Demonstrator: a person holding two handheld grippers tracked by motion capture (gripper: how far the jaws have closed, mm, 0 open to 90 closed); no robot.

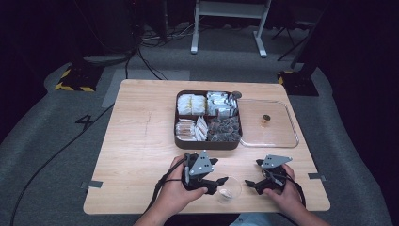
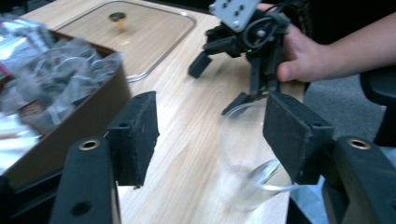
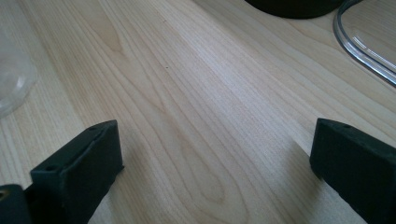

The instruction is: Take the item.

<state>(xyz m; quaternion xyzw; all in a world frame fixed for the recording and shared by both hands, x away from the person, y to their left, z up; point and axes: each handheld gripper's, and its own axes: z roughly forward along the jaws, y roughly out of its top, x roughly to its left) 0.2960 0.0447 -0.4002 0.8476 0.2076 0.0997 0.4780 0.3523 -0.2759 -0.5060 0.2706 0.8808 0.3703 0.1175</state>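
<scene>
Clear cup (image 2: 247, 158) blurred and partly behind left tool's jaw, cup (image 3: 14, 74) cut by frame edge in right gripper view, lid knob (image 1: 266, 119) too small to identify.

Recording lab or studio, dark surround, grey carpeted floor (image 1: 42, 136) with loose cables (image 1: 141, 56), hazard-striped stand bases (image 1: 75, 77) far left and right, lone wooden table (image 1: 141, 141), floor marked "4" (image 1: 86, 121)

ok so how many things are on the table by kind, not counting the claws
compartment box: 1
clear lid with a knob: 1
clear cup: 1
total: 3
The packets in the box are too many and too small to count.
</scene>
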